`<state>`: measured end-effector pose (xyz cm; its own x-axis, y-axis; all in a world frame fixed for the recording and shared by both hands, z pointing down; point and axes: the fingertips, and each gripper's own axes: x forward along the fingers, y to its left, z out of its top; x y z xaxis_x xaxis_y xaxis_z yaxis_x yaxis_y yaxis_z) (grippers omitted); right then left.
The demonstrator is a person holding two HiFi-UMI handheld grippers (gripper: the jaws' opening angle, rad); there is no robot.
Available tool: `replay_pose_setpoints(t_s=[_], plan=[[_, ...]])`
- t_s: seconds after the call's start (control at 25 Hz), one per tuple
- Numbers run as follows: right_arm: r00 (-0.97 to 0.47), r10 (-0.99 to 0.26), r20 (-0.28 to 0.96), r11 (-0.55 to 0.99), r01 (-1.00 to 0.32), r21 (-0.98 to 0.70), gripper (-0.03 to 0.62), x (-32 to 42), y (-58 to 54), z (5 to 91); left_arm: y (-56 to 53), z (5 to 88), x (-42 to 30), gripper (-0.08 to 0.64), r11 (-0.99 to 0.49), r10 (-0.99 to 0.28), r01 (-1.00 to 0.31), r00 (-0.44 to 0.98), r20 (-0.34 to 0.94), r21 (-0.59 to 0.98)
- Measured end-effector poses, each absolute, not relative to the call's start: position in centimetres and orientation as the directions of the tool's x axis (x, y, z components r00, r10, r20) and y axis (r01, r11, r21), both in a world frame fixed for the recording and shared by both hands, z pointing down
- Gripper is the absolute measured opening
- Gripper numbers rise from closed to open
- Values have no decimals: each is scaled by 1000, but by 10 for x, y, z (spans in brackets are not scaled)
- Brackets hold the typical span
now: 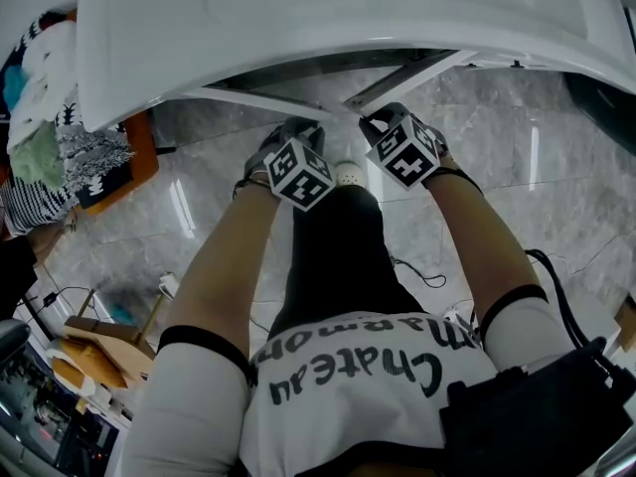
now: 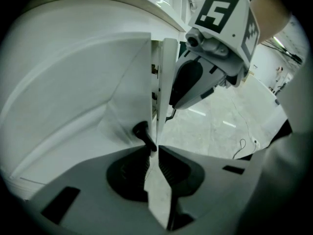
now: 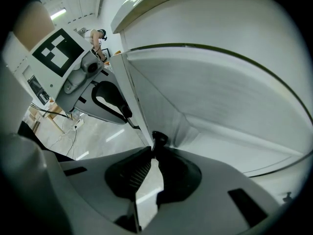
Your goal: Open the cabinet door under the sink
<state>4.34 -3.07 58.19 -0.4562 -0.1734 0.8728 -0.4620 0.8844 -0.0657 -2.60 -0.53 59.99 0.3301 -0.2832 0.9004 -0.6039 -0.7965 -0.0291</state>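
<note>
Under the white sink counter (image 1: 328, 18) two white cabinet doors stand ajar, their free edges meeting in a V. My left gripper (image 1: 298, 157) is shut on the free edge of the left door (image 2: 159, 82), right beside its small black knob (image 2: 142, 131); the thin panel runs between the pads (image 2: 168, 168). My right gripper (image 1: 393, 137) is shut on the right door's edge (image 3: 129, 92), next to that door's black knob (image 3: 159, 138). Each gripper shows in the other's view: the right gripper (image 2: 205, 77) and the left gripper (image 3: 98, 102) sit close together, either side of the gap.
Grey marble floor (image 1: 517, 177) lies below. A wooden stand with clothes (image 1: 70, 137) is at the left, wooden furniture (image 1: 94, 346) at lower left. Cables (image 1: 422, 276) trail on the floor by the person's legs. The counter overhangs both grippers.
</note>
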Motion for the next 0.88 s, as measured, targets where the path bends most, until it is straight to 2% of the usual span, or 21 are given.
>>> replay_pose_setpoints(t_s=[0.36, 0.88], plan=[[-419, -158, 894, 897, -439, -48, 41, 51, -21, 584, 13, 602, -34, 43, -782, -287, -623, 315, 905, -31], [-386, -154, 910, 908, -418, -24, 41, 67, -5, 585, 34, 605, -42, 44, -829, -259, -555, 271, 927, -69]])
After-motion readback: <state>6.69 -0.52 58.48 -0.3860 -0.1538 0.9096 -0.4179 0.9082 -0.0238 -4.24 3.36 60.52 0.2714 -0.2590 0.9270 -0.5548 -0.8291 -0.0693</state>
